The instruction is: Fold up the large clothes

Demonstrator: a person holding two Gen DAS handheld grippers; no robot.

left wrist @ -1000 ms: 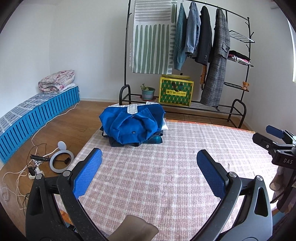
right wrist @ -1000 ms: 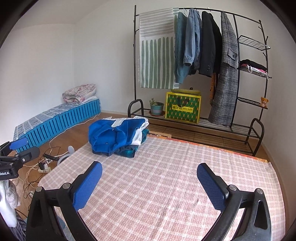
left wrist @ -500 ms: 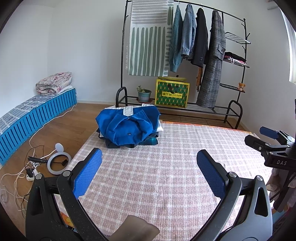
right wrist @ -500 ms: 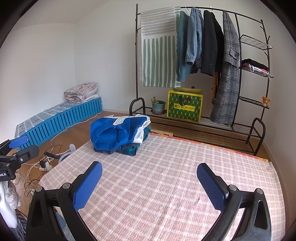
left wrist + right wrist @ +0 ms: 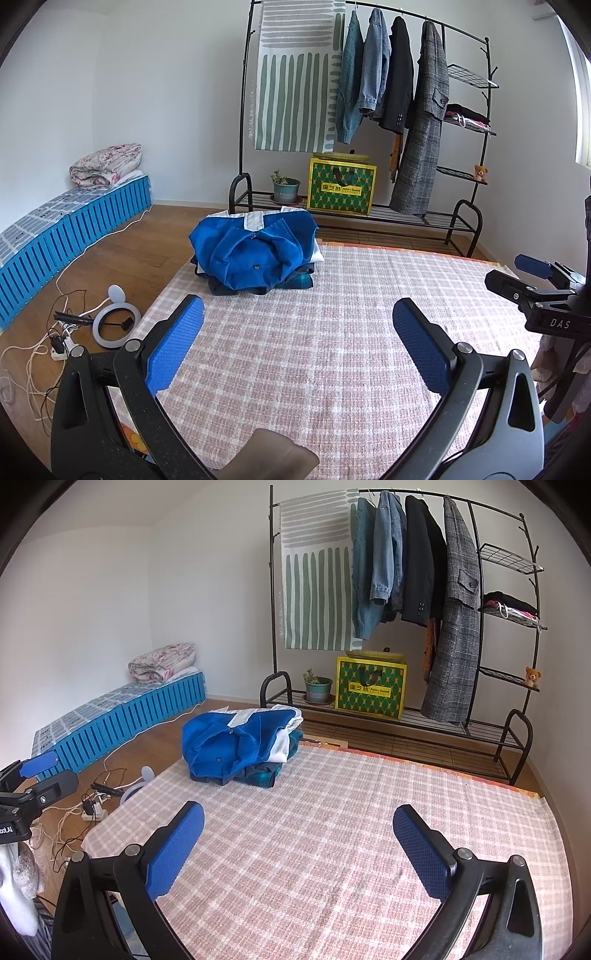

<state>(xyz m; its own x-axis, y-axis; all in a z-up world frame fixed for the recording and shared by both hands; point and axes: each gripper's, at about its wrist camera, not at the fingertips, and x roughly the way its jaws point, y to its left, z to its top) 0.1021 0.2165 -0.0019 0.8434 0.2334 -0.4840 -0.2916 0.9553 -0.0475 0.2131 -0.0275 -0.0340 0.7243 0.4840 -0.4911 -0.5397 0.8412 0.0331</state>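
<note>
A pile of folded clothes, topped by a blue jacket (image 5: 255,253) (image 5: 231,744) with a white collar, rests on the far left corner of a pink checked rug (image 5: 332,350) (image 5: 351,849). Darker garments lie under the jacket. My left gripper (image 5: 297,341) is open and holds nothing, well short of the pile and above the rug. Over the rug's near part my right gripper (image 5: 297,843) is also open and empty. Each view catches the other gripper at its edge: the right gripper (image 5: 535,280) and the left gripper (image 5: 33,775).
A black clothes rack (image 5: 369,110) with hanging coats, a striped cloth, a yellow-green box (image 5: 341,188) and a potted plant (image 5: 284,186) stands behind the rug. A blue slatted bench (image 5: 55,229) lines the left wall. A ring light (image 5: 116,321) and cables lie on the wood floor.
Both grippers have drawn back and up a little, so the pile and rack sit slightly farther off in view. Both stay open. The clothes have not moved.
</note>
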